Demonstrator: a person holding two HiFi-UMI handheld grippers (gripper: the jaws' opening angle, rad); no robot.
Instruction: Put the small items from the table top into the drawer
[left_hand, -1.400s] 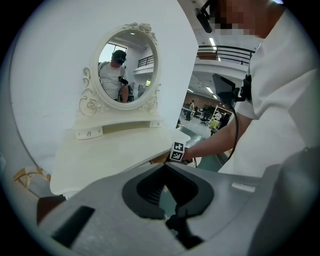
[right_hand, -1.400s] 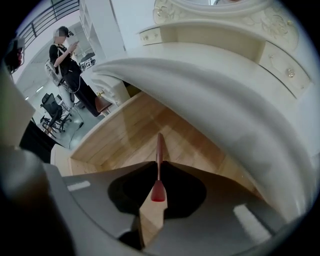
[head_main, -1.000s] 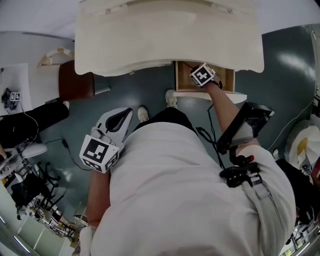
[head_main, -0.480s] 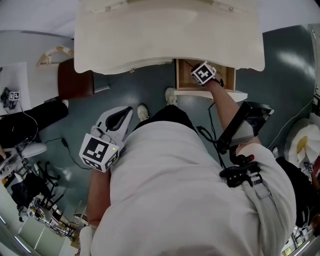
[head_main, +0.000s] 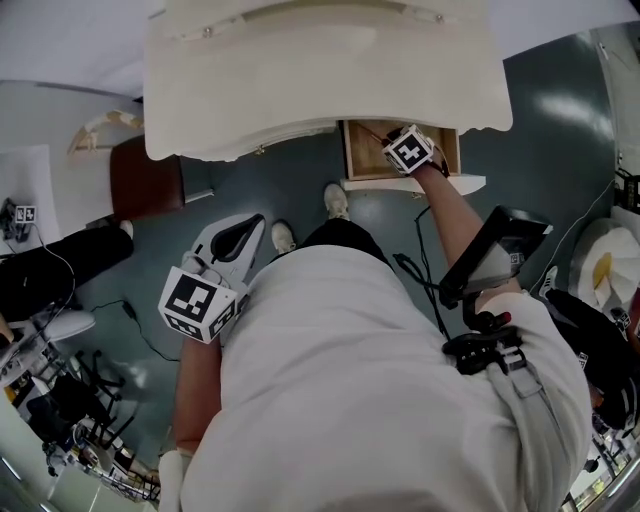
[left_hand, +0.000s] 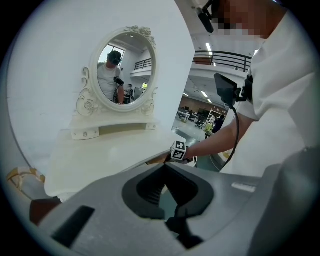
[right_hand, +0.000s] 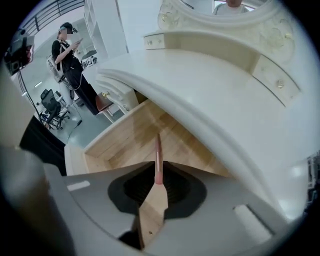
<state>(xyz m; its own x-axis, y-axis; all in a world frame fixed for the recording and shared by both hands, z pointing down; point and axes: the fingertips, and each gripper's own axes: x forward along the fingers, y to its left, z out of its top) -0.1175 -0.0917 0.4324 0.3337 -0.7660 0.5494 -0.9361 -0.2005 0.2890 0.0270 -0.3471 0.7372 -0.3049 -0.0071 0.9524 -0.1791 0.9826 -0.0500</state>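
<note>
One slim pink stick, perhaps a cosmetic pencil, is pinched upright between the jaws of the right gripper, which we see reaching into the open wooden drawer on the right-hand side of a white dressing table; the stick's free end points at the drawer's bare plank floor, and we cannot tell whether it touches the wood; no other small item shows inside the part of the drawer that we can see; the table top looks bare in both the head view and the left gripper view, so we judge the task to be close to its end, with this stick possibly the last item and only its release, and perhaps the closing of the drawer, left to do; the person's right arm is stretched forward and down from the shoulder, wrist over the drawer front; the left arm is bent at the person's side, holding the left gripper low and well apart from the table, aimed up toward the oval mirror; its jaws are drawn together with nothing between them.
</note>
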